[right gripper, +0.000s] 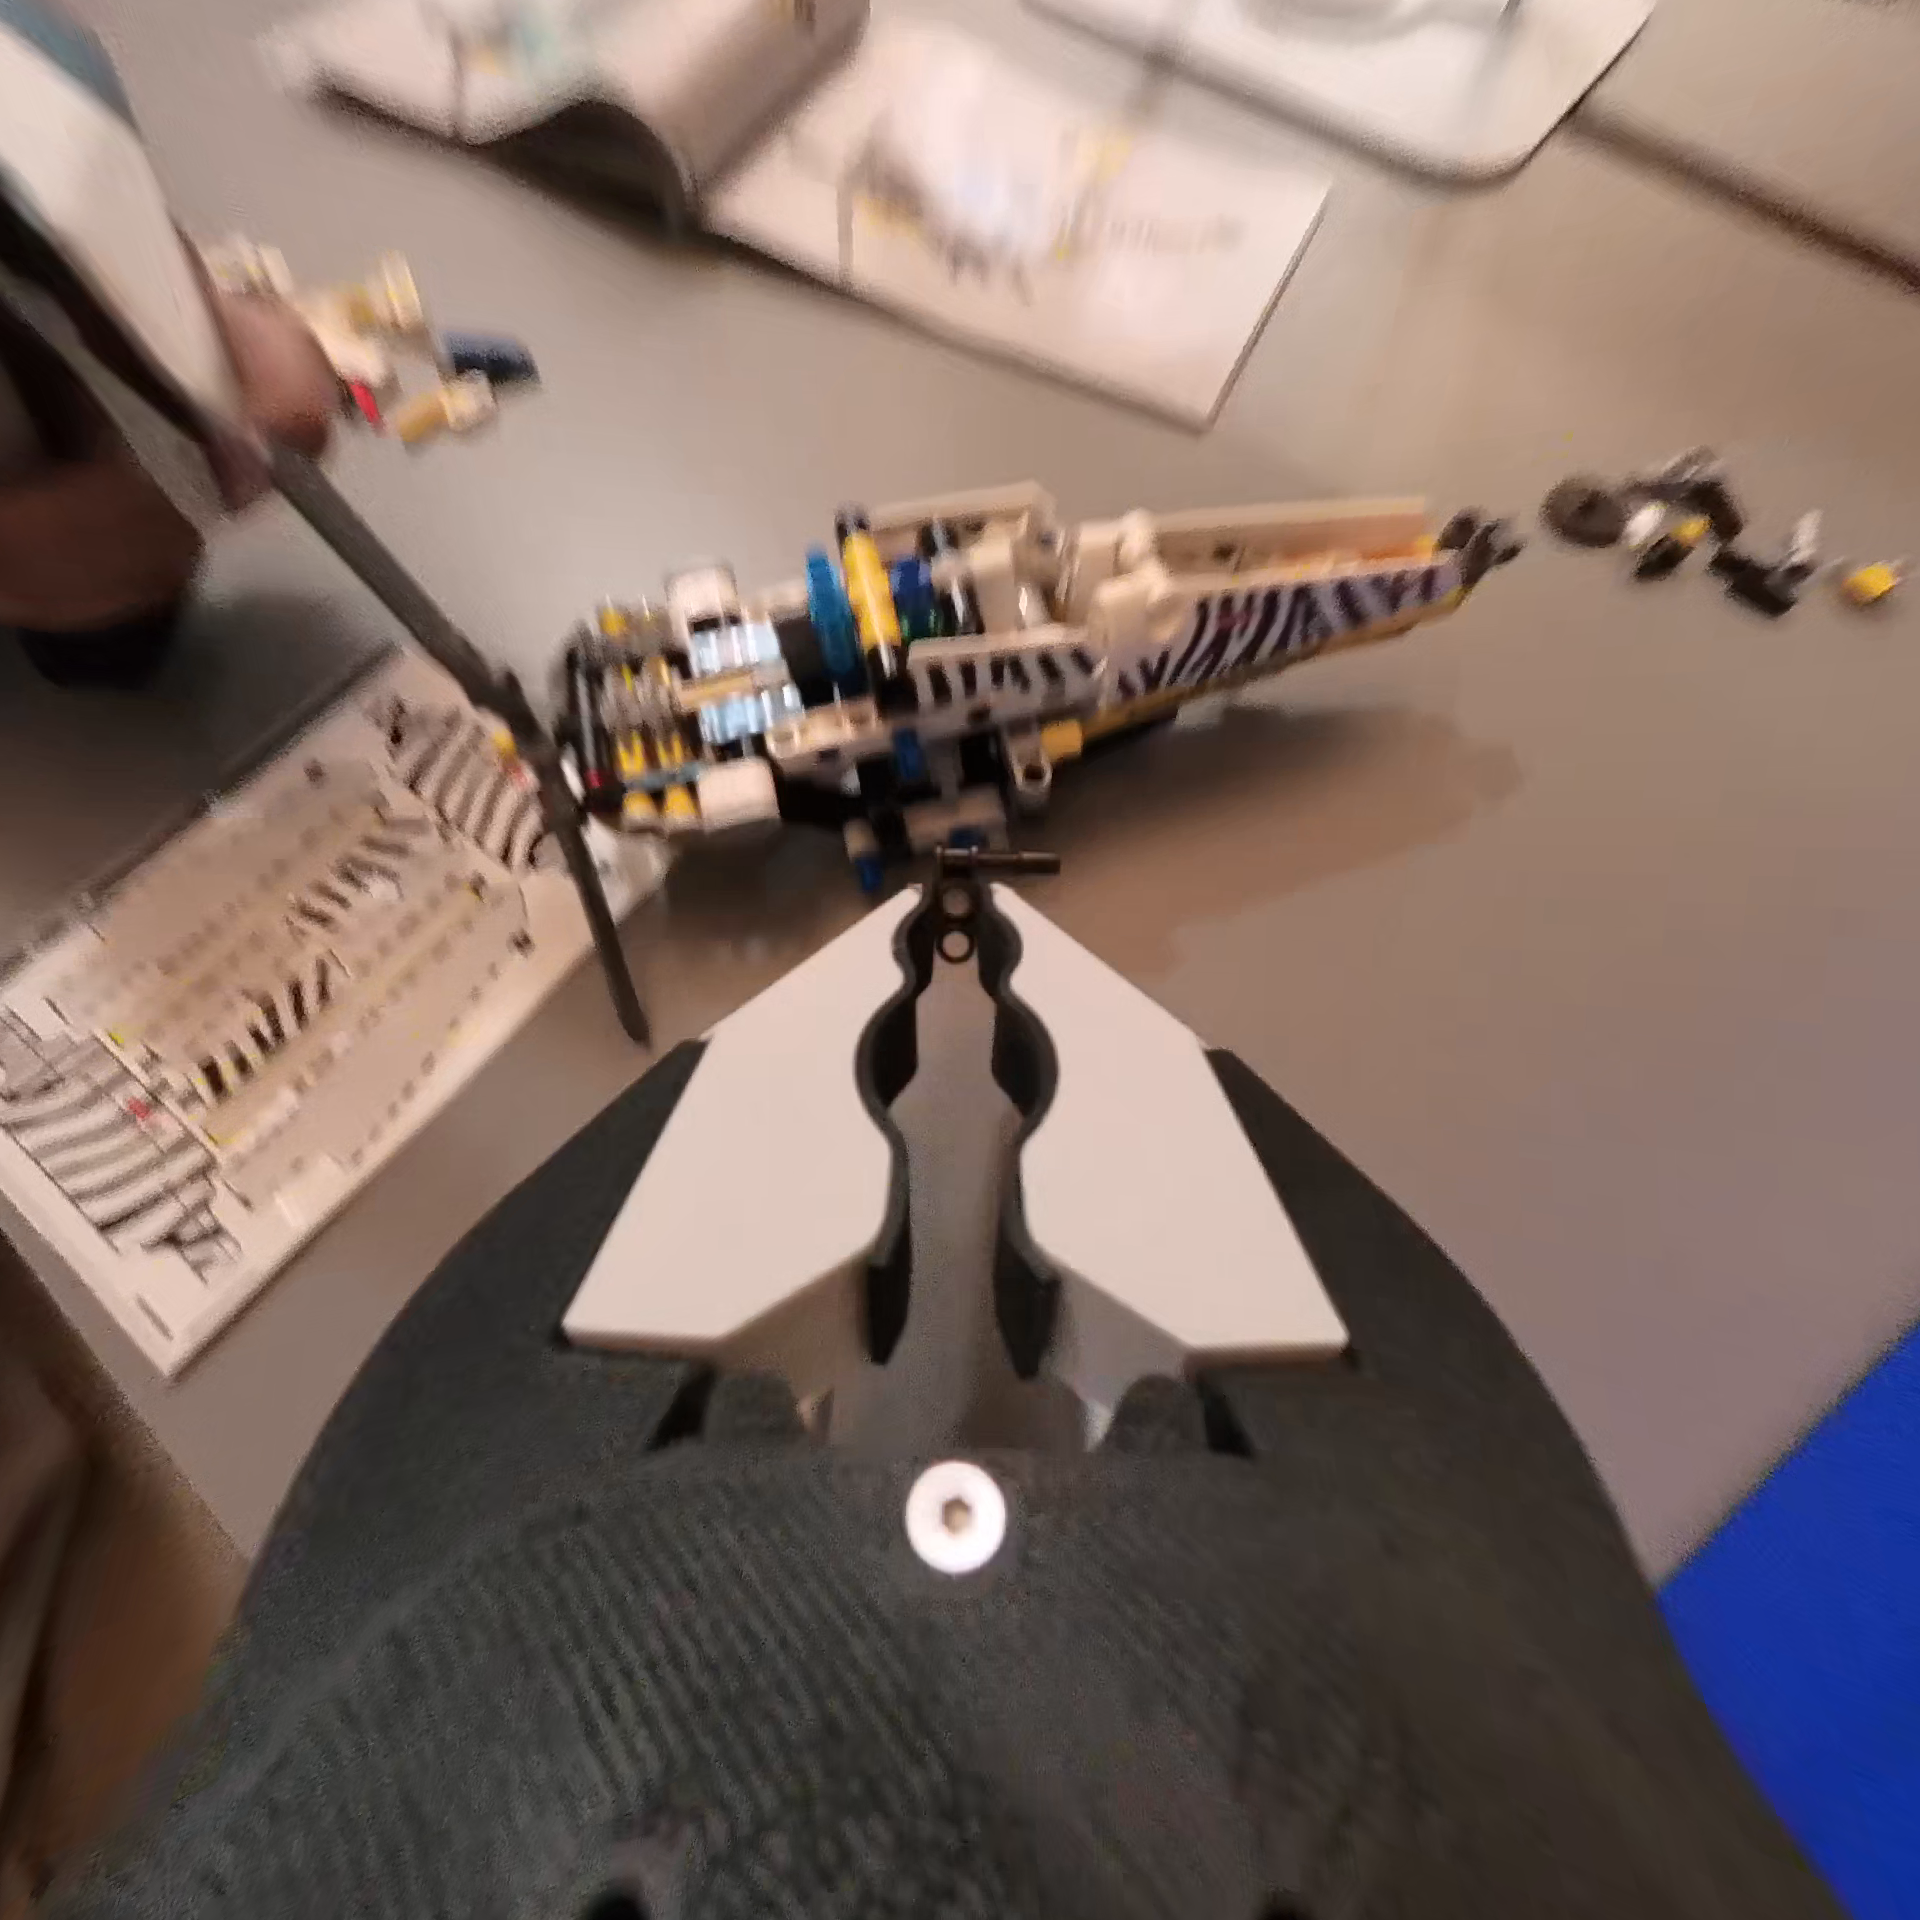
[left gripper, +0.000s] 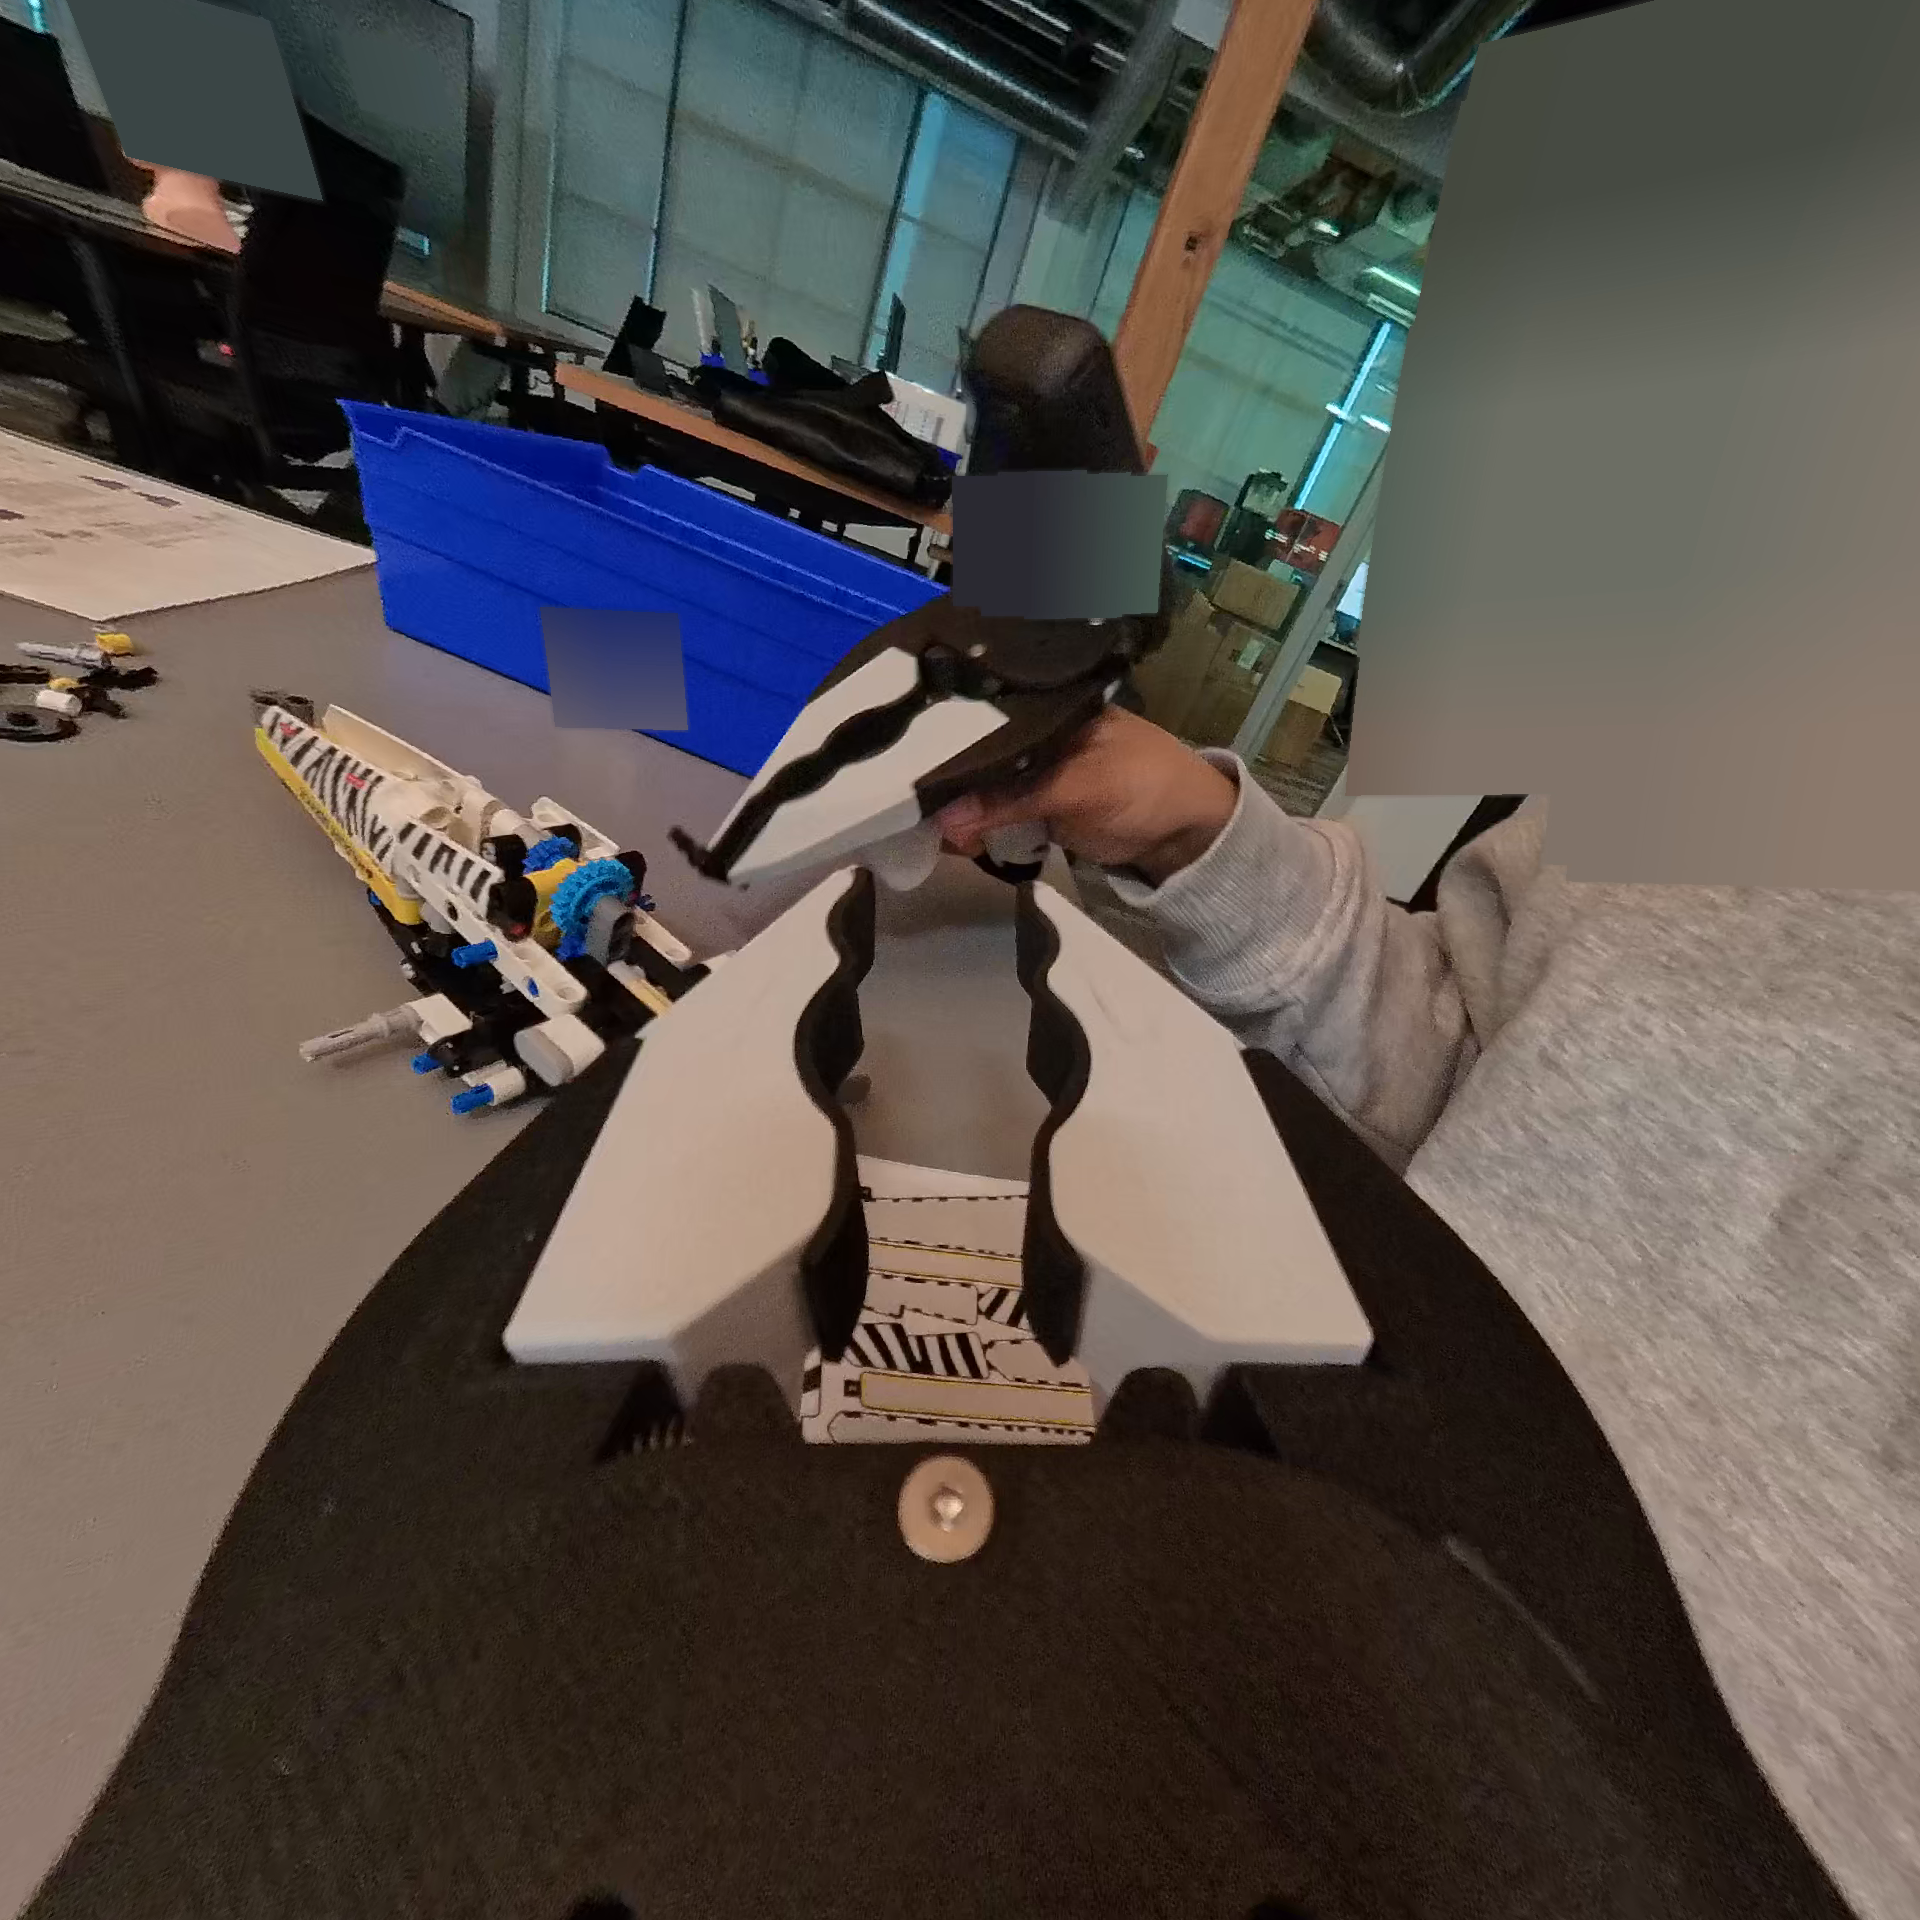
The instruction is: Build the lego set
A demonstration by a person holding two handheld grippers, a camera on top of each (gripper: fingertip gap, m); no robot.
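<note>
The partly built lego model (left gripper: 468, 894), white with zebra stripes, yellow edging and blue gears, lies on the grey table; it also shows in the blurred right wrist view (right gripper: 997, 644). My right gripper (right gripper: 961, 920) is shut on a small black lego connector (right gripper: 971, 883) and holds it just in front of the model's underside. In the left wrist view the right gripper (left gripper: 717, 852) hovers beside the model's near end. My left gripper (left gripper: 945, 904) is open and empty above a zebra-striped sticker sheet (left gripper: 945, 1340), which lies flat on the table (right gripper: 260, 987).
A blue bin (left gripper: 623, 551) stands behind the model. Loose small parts (left gripper: 62, 686) lie at the far left, and more show in the right wrist view (right gripper: 1683, 530). An open instruction booklet (right gripper: 987, 187) lies beyond the model. A person's grey sleeve (left gripper: 1299, 935) reaches in from the right. My right fingertips sit around 12 cm from my left ones.
</note>
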